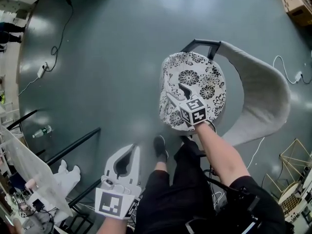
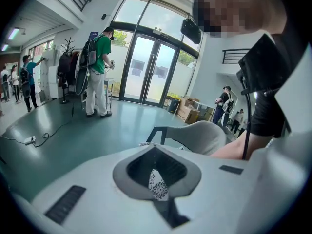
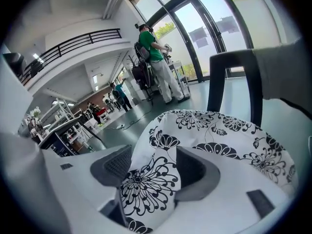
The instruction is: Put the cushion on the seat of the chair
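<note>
A white cushion (image 1: 192,89) with black flower print lies on the seat of the grey shell chair (image 1: 263,101). My right gripper (image 1: 179,95) sits at the cushion's near edge. In the right gripper view its jaws stand wide apart around a raised fold of the cushion (image 3: 219,140), and the right gripper (image 3: 152,155) is open, its pads not pressing the cloth. My left gripper (image 1: 134,149) hangs low over the floor to the left of the chair, tips together and empty. The left gripper view shows the left gripper (image 2: 155,149), a patch of cushion (image 2: 157,184) through its hollow, and the chair (image 2: 204,135) beyond.
My legs and a black shoe (image 1: 160,147) stand just before the chair. A cable (image 1: 53,57) and a water bottle (image 1: 43,131) lie on the floor at the left, by black rails (image 1: 73,147). Cardboard boxes (image 1: 297,1) sit far right. A person in green (image 2: 100,72) stands by glass doors.
</note>
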Demonstrator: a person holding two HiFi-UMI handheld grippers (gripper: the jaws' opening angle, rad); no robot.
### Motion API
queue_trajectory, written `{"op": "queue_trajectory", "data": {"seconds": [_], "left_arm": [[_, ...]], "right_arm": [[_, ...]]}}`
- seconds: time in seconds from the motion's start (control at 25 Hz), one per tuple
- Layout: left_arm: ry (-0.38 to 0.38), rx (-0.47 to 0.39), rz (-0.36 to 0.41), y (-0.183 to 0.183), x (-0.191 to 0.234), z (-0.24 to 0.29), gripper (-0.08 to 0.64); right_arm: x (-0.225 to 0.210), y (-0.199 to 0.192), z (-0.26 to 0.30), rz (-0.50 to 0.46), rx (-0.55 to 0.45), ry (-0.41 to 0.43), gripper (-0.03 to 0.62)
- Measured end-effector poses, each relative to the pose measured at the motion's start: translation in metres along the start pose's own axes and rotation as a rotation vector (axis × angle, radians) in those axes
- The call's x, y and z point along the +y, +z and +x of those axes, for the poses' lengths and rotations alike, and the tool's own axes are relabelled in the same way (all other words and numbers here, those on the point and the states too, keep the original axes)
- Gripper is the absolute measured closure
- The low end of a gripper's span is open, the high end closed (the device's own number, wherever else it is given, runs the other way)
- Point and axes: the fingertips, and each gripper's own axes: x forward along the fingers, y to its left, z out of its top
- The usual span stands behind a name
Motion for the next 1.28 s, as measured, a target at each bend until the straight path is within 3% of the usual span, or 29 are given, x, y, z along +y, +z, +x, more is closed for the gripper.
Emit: {"op": "queue_trajectory", "data": {"seconds": [0.4, 0.56, 0.72, 0.92, 1.12, 1.28], "left_arm": [[-0.048, -0.062, 0.043, 0.031, -0.03, -0.01, 0.551], [-0.071, -0.093, 0.059, 0.042, -0.04, -0.026, 0.551], [-0.088, -0.141, 0.056, 0.058, -0.044, -0.043, 0.551], [-0.114, -0.187, 0.06, 0.078, -0.053, -0.069, 0.551], [-0.176, -0.24, 0.037, 0.09, -0.064, -0.097, 0.551], [-0.204, -0.278, 0.068, 0.103, -0.067, -0.113, 0.551]], "right_arm": [[0.007, 0.043, -0.054, -0.004, -0.065, -0.031, 0.317], [0.022, 0.071, -0.091, -0.003, -0.124, -0.042, 0.359], [0.042, 0.112, -0.142, 0.024, -0.243, -0.07, 0.46], [0.07, 0.15, -0.205, 0.014, -0.334, -0.106, 0.529], [0.096, 0.171, -0.264, -0.003, -0.387, -0.178, 0.543], [0.122, 0.192, -0.307, -0.042, -0.434, -0.206, 0.552]]}}
